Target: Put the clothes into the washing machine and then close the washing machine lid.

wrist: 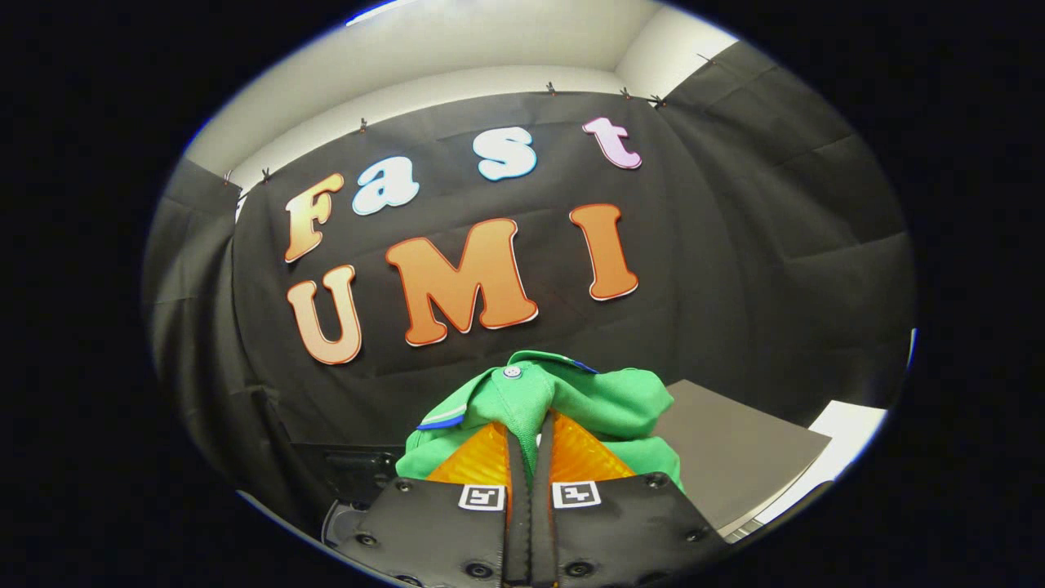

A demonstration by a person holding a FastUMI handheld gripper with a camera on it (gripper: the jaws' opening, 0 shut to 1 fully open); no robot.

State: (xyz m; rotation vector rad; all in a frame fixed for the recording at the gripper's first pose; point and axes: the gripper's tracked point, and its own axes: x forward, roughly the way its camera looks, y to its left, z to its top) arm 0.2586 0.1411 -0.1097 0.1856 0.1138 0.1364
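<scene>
Orange fingers [490, 457] of the gripper [529, 445] are pressing together on a fold of the green garment [588, 400]; the jaws are almost closed, with only the thin cloth between them. The garment is bunching up over the fingertips and hanging a little on both sides, so it is lifted and is not resting on anything I can see. A small button and a blue-edged collar are showing on its upper part.

I am judging that the carrying step is in hand: the clothes are gripped and raised, but not yet inside the washing machine. Just beyond the garment, on the right side, a grey flat panel [735, 457] is standing tilted. It is probably the raised lid of the machine, but I cannot tell for sure. Behind its far corner a white surface [849, 429] is showing. On the left, below the garment, a dark object [359, 474] is sitting; its kind is not clear.

The next move is calling for bringing the garment over the opening, lowering it and then opening the fingers. The opening itself is hidden under the gripper. The edge of the grey panel is near the hanging cloth, so the cloth could be catching there. Above and ahead, open room is reaching as far as the booth's wall.
</scene>
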